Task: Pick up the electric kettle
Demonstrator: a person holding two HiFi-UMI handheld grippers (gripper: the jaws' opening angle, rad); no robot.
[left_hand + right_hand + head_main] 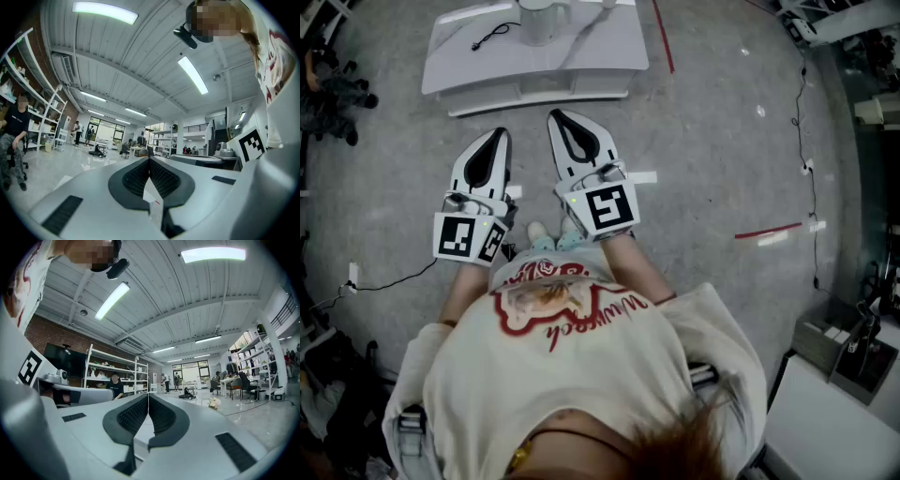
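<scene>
The electric kettle (pixel 542 21), a pale upright cylinder, stands on a low white table (pixel 609 56) at the top of the head view, cut off by the frame edge. A thin black cord (pixel 492 36) lies on the table to its left. My left gripper (pixel 495 134) and right gripper (pixel 558 115) are held level side by side above the floor, short of the table's near edge. Both are shut with nothing between the pads. The left gripper view shows its tips (pixel 149 158) meeting, and the right gripper view shows the same (pixel 148 394). Neither gripper view shows the kettle.
Red tape strips mark the grey floor (pixel 664 42) (pixel 767 231). A black cable (pixel 811 169) runs down the right side, with boxes and equipment (pixel 853 356) at lower right. A seated person (pixel 328 94) is at far left. The holder's feet (pixel 548 234) sit just behind the grippers.
</scene>
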